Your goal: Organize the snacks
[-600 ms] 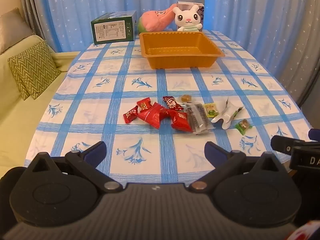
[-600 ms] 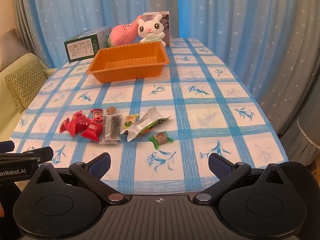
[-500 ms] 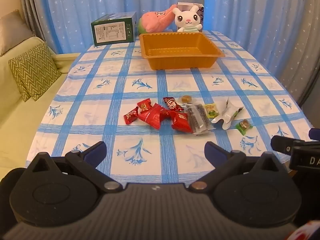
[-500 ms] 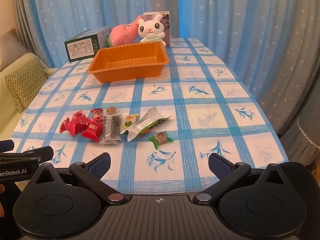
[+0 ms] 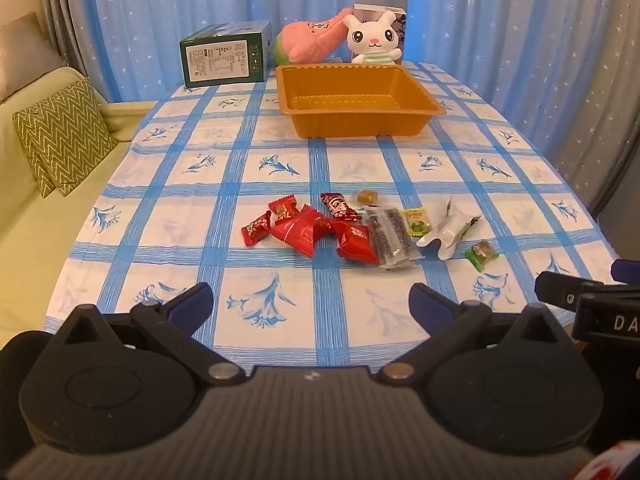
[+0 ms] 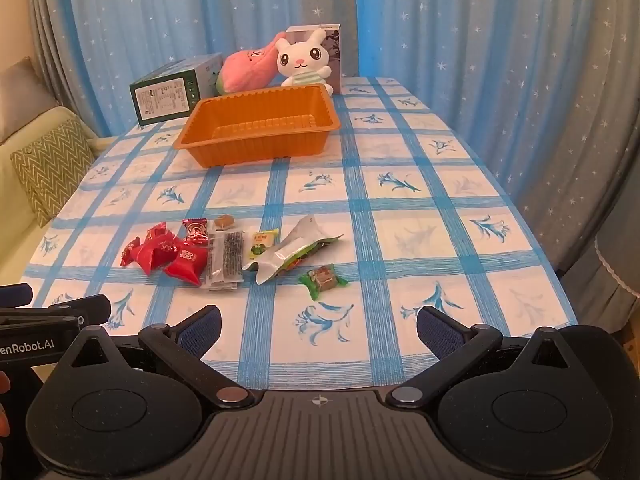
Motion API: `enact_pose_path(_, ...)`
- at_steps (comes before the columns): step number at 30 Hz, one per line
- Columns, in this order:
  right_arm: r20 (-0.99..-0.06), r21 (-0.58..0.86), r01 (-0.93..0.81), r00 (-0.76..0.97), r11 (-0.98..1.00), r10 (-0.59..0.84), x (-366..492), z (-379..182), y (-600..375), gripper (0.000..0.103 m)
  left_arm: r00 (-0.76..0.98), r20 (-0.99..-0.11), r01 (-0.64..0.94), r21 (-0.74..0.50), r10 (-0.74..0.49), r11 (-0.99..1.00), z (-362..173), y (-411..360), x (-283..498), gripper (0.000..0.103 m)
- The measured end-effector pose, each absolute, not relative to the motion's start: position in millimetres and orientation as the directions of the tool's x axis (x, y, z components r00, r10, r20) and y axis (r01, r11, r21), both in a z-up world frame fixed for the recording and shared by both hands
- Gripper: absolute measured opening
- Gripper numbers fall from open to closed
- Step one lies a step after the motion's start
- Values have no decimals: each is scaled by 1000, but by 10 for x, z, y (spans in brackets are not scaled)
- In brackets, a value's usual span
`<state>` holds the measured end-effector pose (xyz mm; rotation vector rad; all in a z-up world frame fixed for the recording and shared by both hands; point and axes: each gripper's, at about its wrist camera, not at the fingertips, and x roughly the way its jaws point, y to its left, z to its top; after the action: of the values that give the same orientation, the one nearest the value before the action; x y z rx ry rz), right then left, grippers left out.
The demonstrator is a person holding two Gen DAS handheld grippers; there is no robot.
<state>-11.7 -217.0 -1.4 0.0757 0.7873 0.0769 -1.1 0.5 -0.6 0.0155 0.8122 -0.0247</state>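
Observation:
Several wrapped snacks lie in a row across the near half of the table: red candies, a dark seaweed bar, a white pouch and a green candy. An empty orange tray stands beyond them. My left gripper is open and empty above the near table edge. My right gripper is also open and empty, to the right of the left one.
A green box, a pink plush and a white rabbit plush stand at the far end before blue curtains. A sofa with a zigzag cushion lies left of the table.

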Motion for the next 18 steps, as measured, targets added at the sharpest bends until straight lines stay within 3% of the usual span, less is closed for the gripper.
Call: enact_pose_path(18, -704, 97, -42, 704, 994, 98, -126, -3, -2177, 103, 688, -725, 30, 4, -18, 1000, 19, -25, -23, 103)
